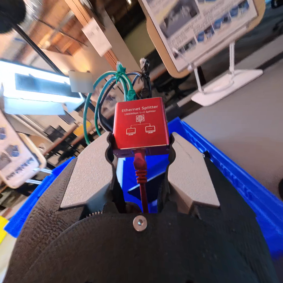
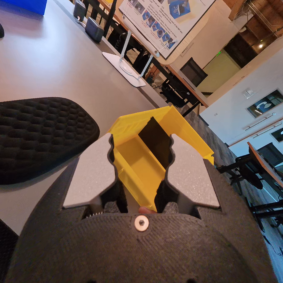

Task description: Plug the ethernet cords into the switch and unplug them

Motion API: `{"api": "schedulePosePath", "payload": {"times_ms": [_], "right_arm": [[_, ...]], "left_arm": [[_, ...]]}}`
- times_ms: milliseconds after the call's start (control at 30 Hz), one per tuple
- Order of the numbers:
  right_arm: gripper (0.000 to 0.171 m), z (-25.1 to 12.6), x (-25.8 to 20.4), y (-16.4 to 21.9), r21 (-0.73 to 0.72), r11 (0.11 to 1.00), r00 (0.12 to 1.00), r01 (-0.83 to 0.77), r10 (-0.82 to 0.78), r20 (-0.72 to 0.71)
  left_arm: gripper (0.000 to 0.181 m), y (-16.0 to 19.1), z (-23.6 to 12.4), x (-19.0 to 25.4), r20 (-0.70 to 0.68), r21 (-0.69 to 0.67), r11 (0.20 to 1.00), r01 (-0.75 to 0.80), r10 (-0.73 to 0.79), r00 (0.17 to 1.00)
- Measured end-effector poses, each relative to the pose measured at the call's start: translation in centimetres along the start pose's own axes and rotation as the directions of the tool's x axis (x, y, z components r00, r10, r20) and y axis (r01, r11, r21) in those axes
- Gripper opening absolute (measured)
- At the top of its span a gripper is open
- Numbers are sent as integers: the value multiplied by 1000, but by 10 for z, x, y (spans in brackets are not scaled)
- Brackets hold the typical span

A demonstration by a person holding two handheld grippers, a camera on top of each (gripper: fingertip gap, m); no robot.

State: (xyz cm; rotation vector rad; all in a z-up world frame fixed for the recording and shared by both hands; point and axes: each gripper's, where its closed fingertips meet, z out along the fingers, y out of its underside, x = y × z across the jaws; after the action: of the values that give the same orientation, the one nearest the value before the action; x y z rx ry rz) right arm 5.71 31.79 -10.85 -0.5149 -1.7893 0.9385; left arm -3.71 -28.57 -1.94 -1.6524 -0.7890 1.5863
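Note:
In the left wrist view my left gripper [image 1: 140,135] is shut on a red box-shaped ethernet switch [image 1: 140,124] and holds it up in the air. A red cord [image 1: 141,173] is plugged into its near side and hangs down between the fingers. A green cord [image 1: 131,95] and a black cord [image 1: 144,91] are plugged into its far side; their looped ends stick up behind it. In the right wrist view my right gripper [image 2: 141,136] is open and empty, above a yellow bin [image 2: 137,162] with a black divider [image 2: 154,139].
A blue bin [image 1: 229,176] lies below the left gripper. A black padded wrist rest [image 2: 38,134] lies on the grey table [image 2: 53,61] left of the yellow bin. A white stand [image 2: 124,67] with an instruction sheet stands at the table's far edge, with small dark boxes [image 2: 93,29] beside it. The gap from one gripper's tips to the other's is roughly 60 cm.

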Motion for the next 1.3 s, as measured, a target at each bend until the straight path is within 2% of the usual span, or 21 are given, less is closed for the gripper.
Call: {"api": "schedulePosePath", "payload": {"times_ms": [133, 200, 367, 533, 667, 767, 867, 967, 1033, 1100, 1233, 1300], "right_arm": [[68, -1, 0, -7, 26, 1000, 1000, 2, -2, -2], [68, -2, -1, -8, 28, 1000, 1000, 6, -6, -4], [66, 0, -4, -25, 89, 996, 1000, -5, 5, 4], [60, 5, -15, -76, 317, 942, 993, -108, 88, 75], [56, 13, -36, -122, 457, 849, 957, -264, 172, 232], [51, 23, -63, -157, 503, 755, 885, -420, 217, 412], [49, 36, -94, -195, 473, 610, 730, -636, 278, 624], [49, 57, -126, -216, 334, 509, 543, -793, 342, 767], [51, 71, -144, -220, 245, 494, 458, -834, 373, 807], [44, 79, -156, -222, 198, 480, 407, -855, 382, 830], [30, 89, -162, -215, 170, 468, 382, -867, 408, 829], [30, 91, -166, -207, 159, 498, 392, -852, 407, 825]], "left_arm": [[70, -56, -29, -21, 132, 179, 983, -47, 23, 991], [70, -84, -44, -22, 154, 267, 962, -52, 11, 988], [70, -138, -68, 8, 56, 419, 907, -34, 12, 998], [70, -168, -73, 68, -42, 507, 861, -42, 73, 996], [70, -176, -68, 122, -49, 544, 832, -112, 165, 985], [70, -177, -62, 160, -57, 572, 808, -139, 208, 976], [70, -174, -57, 198, -67, 595, 787, -161, 248, 966], [70, -168, -55, 232, -114, 615, 776, -144, 268, 957], [70, -163, -55, 252, -156, 615, 776, -139, 292, 943], [70, -157, -57, 271, -211, 618, 778, -118, 309, 927], [70, -147, -62, 297, -280, 619, 780, -94, 331, 901], [70, -142, -60, 303, -305, 608, 789, -92, 339, 890]]}}
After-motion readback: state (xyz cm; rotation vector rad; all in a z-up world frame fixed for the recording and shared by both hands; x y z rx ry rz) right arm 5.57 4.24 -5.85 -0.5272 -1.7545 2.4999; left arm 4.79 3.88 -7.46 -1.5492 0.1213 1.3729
